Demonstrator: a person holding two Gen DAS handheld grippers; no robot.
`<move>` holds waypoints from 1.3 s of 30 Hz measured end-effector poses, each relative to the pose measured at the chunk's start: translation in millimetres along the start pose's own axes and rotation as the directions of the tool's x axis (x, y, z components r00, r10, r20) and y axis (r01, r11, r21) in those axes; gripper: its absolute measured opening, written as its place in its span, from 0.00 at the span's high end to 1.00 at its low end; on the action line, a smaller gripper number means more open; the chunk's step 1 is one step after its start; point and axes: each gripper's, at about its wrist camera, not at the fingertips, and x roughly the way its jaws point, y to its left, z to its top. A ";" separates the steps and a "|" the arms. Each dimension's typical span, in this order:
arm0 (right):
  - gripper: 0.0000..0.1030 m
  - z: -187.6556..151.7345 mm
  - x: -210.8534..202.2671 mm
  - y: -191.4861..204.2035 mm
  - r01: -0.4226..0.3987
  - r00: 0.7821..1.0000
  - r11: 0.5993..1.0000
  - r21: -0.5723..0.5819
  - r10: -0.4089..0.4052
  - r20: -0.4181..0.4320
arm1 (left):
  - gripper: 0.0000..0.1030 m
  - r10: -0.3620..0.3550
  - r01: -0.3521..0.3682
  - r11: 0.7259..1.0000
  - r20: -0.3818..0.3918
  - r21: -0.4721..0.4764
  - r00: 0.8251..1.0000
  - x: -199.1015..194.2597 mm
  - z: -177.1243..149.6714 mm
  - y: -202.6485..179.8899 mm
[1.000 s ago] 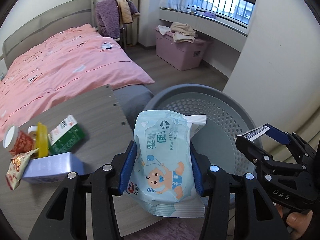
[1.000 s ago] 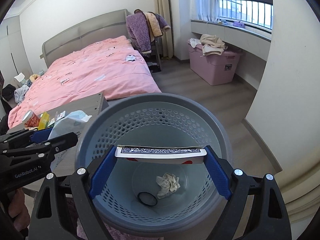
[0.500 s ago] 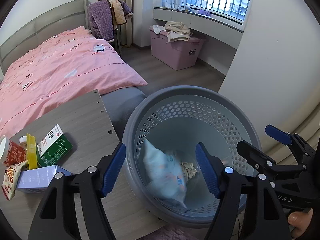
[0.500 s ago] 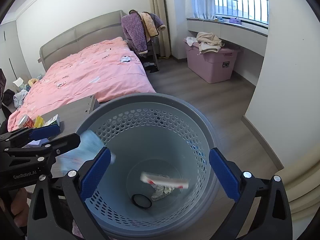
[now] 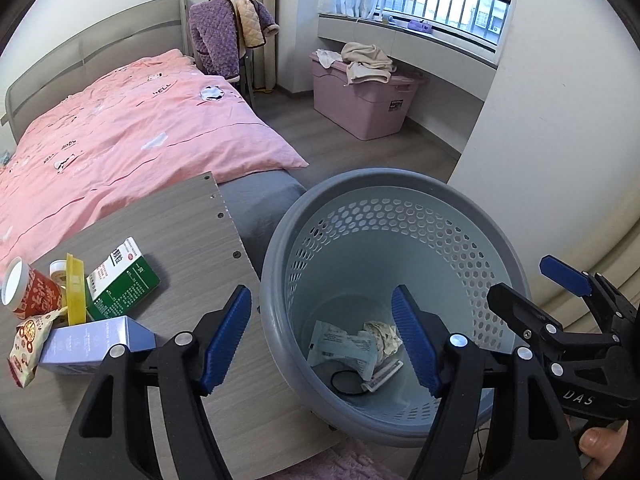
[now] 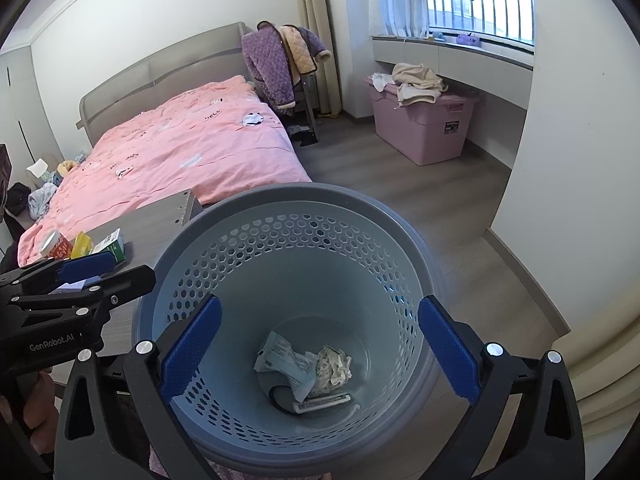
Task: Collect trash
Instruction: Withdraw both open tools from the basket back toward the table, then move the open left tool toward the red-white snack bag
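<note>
A grey perforated trash basket stands beside a wooden table. In it lie the wet-wipes pack, a crumpled tissue, a flat card box and a black ring. My left gripper is open and empty over the basket's near left rim. My right gripper is open and empty above the basket's mouth. On the table's left lie a green carton, a lavender box, a red cup, a yellow item and a snack packet.
A bed with a pink quilt lies behind the table. A pink storage bin with clothes stands under the window. A white wall corner is just right of the basket. A chair with jackets stands by the bed.
Both grippers opened. The wipes pack dropped from my left gripper and the card box from my right; both now lie on the basket's bottom.
</note>
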 end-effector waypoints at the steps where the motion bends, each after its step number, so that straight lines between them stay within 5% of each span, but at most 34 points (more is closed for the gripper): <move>1: 0.06 0.2 -0.7 1.0 -0.001 1.000 1.000 -0.001 0.001 0.001 | 0.32 0.001 -0.001 1.000 0.001 -0.003 1.000 -1.2 -0.6 1.0; 21: 0.06 -2.2 -16.6 38.9 -0.062 0.998 0.997 -0.042 0.063 0.022 | 0.32 0.052 -0.048 0.995 0.035 -0.092 0.998 -37.0 -24.9 41.4; 39: 0.06 -5.7 -4.5 140.9 -0.232 0.973 0.960 -0.157 0.229 -0.037 | 0.32 0.212 -0.199 0.944 0.019 -0.265 0.977 -77.2 -67.5 152.6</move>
